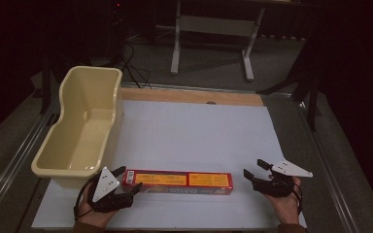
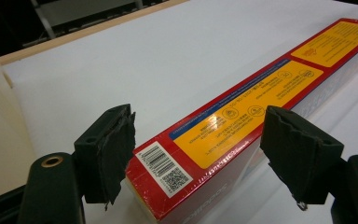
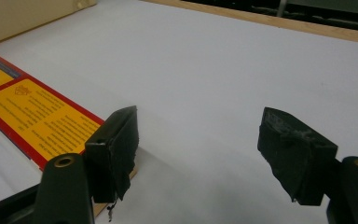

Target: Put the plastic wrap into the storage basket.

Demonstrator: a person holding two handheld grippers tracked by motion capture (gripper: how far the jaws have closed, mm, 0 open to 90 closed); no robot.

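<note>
White table (image 1: 199, 131) wide open, cream tub (image 1: 80, 126) sitting empty at its left edge; long red-and-yellow box (image 1: 178, 181) lies flat near the front, not yet lifted. Left gripper (image 1: 128, 182) straddles its end, jaws apart; right gripper (image 1: 253, 170) waits just beside, spread wide

Dim room, grey floor (image 1: 209, 73), white-legged table frame (image 1: 213, 29) behind.

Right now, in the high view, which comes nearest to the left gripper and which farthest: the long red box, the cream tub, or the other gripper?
1. Long red box: its end sits between the open jaws of the left gripper.
2. Cream tub: just behind, on the left.
3. Right gripper: beyond the box's far end.
</note>
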